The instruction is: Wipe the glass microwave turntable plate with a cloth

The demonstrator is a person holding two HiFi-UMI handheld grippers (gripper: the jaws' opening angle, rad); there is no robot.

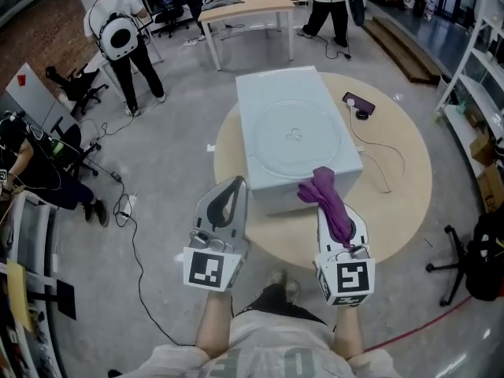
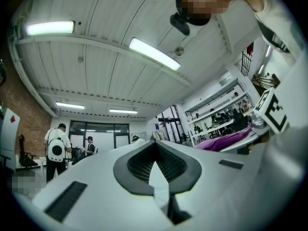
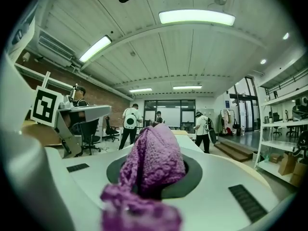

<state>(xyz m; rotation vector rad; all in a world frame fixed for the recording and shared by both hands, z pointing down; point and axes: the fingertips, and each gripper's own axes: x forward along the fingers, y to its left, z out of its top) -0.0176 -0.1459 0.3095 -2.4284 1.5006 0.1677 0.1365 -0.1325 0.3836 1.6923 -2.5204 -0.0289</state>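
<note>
Presently: glass turntable plate (image 1: 293, 136) lying flat atop white microwave (image 1: 253, 93) on round table (image 1: 398, 211), not yet touched. Purple cloth (image 1: 331, 199) clamped in right tool (image 1: 337, 217), near microwave's near edge. Left tool (image 1: 231, 190) closed, empty. Best: press cloth flat, sweep circles, brace microwave with left.

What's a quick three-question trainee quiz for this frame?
1. What colour is the cloth in the right gripper? A green, B purple, C white.
2. True or false: the plate lies on the floor.
3. Fill in: the left gripper holds ____.

Key:
1. B.
2. False. It lies on top of the white box on the round table.
3. Nothing.
</note>
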